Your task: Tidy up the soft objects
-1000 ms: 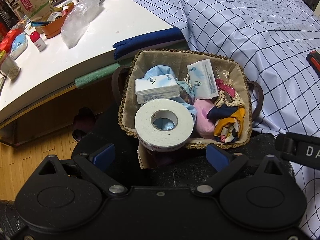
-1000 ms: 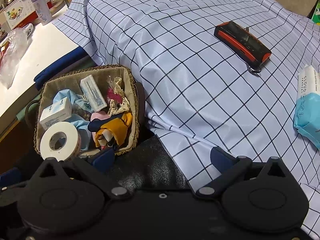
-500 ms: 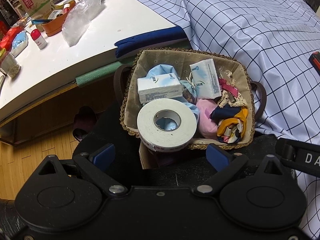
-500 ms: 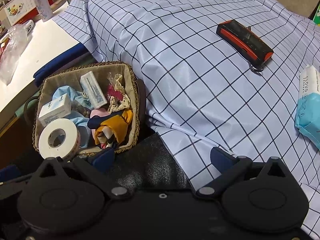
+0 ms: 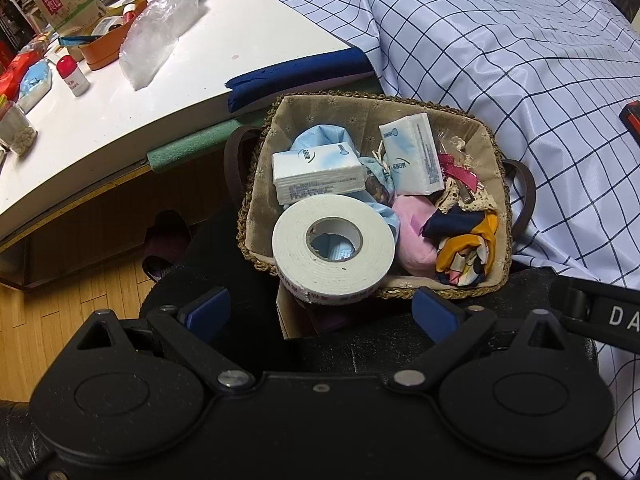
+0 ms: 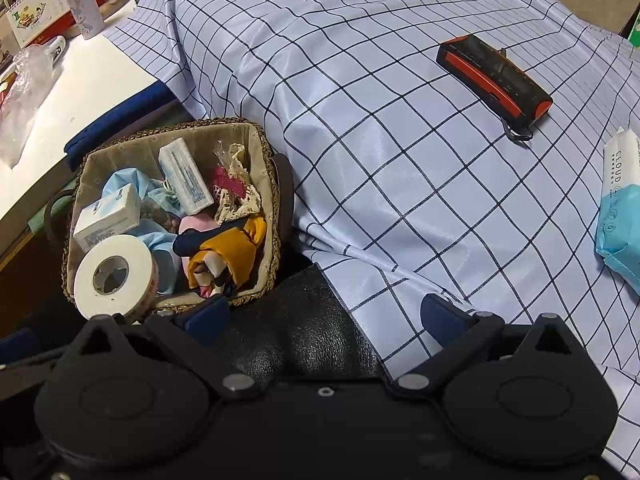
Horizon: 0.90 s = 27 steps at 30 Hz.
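A woven basket (image 5: 505, 184) (image 6: 272, 168) with a cloth lining rests on a black seat beside the checked cloth. It holds a white tape roll (image 5: 332, 250) (image 6: 114, 282), two tissue packs (image 5: 316, 178) (image 5: 412, 160), pale blue fabric (image 5: 320, 138), a pink cloth (image 5: 412, 232), a navy and yellow scarf (image 5: 468, 246) (image 6: 228, 250) and lace trim (image 6: 236, 196). My left gripper (image 5: 322, 310) hangs open just short of the basket's near rim. My right gripper (image 6: 324, 316) is open over the black seat, to the right of the basket. Neither holds anything.
A checked cloth (image 6: 380, 120) covers the surface on the right, with a black and orange device (image 6: 494, 80) and a blue wipes pack (image 6: 620, 216) on it. A white table (image 5: 100, 108) at the left carries a plastic bag (image 5: 160, 36), bottles and boxes. Wooden floor (image 5: 80, 300) lies below.
Both views have shifted slightly, the basket drifting a little to the right in each. Both grippers stay open and nothing in the basket has moved.
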Each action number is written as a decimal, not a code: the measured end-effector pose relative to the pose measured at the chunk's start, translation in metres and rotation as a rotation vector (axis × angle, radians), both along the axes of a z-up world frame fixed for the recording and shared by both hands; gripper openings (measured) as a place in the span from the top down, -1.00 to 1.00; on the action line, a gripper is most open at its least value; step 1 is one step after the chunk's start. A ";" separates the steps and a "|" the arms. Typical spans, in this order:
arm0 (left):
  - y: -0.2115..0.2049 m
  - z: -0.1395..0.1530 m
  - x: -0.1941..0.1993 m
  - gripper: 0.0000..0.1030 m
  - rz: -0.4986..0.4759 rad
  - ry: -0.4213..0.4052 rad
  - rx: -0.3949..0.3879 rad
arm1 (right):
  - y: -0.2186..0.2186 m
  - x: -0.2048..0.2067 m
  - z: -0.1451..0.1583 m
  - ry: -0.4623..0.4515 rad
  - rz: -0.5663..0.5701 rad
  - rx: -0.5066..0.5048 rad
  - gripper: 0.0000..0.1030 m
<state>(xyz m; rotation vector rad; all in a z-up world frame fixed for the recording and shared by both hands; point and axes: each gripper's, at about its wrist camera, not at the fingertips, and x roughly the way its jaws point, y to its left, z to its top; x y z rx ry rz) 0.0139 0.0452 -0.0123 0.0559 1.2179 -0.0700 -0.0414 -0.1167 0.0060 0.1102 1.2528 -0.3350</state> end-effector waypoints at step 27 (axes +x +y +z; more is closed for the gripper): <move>-0.002 -0.001 0.001 -0.83 -0.014 0.005 -0.003 | 0.000 0.000 0.002 -0.006 0.004 -0.004 -0.99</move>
